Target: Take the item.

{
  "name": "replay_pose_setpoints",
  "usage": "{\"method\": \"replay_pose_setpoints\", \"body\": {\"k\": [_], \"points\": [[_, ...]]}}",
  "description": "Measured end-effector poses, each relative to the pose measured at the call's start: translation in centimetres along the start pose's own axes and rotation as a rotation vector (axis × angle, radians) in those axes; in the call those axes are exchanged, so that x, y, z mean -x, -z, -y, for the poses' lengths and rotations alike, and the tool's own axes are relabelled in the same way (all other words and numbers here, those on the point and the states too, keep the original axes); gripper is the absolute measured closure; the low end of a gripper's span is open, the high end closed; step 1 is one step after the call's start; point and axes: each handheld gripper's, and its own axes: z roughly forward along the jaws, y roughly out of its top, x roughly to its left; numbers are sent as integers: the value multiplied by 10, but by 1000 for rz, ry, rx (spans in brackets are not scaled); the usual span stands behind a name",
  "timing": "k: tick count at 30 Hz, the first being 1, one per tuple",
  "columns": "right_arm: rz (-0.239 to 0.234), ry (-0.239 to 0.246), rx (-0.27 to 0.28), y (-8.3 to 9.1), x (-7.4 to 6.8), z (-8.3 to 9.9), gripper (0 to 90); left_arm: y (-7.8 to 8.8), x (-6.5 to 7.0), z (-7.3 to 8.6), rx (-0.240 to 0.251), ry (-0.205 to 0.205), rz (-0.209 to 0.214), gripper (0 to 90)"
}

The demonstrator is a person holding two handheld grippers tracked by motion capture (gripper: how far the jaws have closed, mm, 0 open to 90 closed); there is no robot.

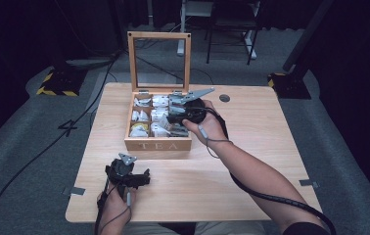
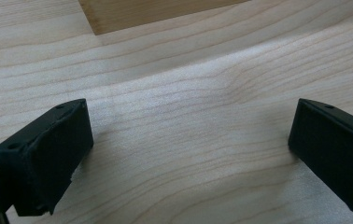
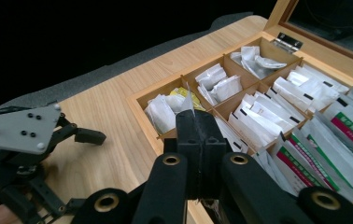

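From where I stand, the wooden tea box [image 1: 158,144] sits near the middle of the light wood surface [image 1: 251,127], its glass-paned lid [image 1: 159,61] standing upright at the back and the word TEA showing on its front wall. Inside, dividers split it into compartments packed with tea sachets, white ones in the left and middle columns and green-and-red striped ones [image 3: 333,135] on the right side.

The right gripper [image 3: 196,122] hovers over the right-hand compartments of the box, held by the person's right hand [image 1: 208,128]. Its jaws are pressed together, and a thin white sachet [image 3: 187,100] pokes up between their tips, pinched there above the front compartments; how much of it is clear of the box I cannot make out.

The left gripper [image 1: 133,176] rests low over the surface in front of the box, near the front-left edge, in the person's left hand [image 1: 116,208]. Its jaws stand wide apart with bare wood between them, and a corner of the box shows just beyond.
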Motion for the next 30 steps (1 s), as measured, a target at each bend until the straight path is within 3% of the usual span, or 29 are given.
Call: {"method": "replay_pose_setpoints", "body": {"k": [14, 17, 30], "points": [[15, -34, 73, 60, 10, 6, 900, 0, 0, 0, -1, 4, 2, 3], [35, -46, 92, 79, 18, 11, 900, 0, 0, 0, -1, 3, 2, 3], [105, -68, 108, 124, 41, 26, 900, 0, 0, 0, 0, -1, -1, 3]]}}
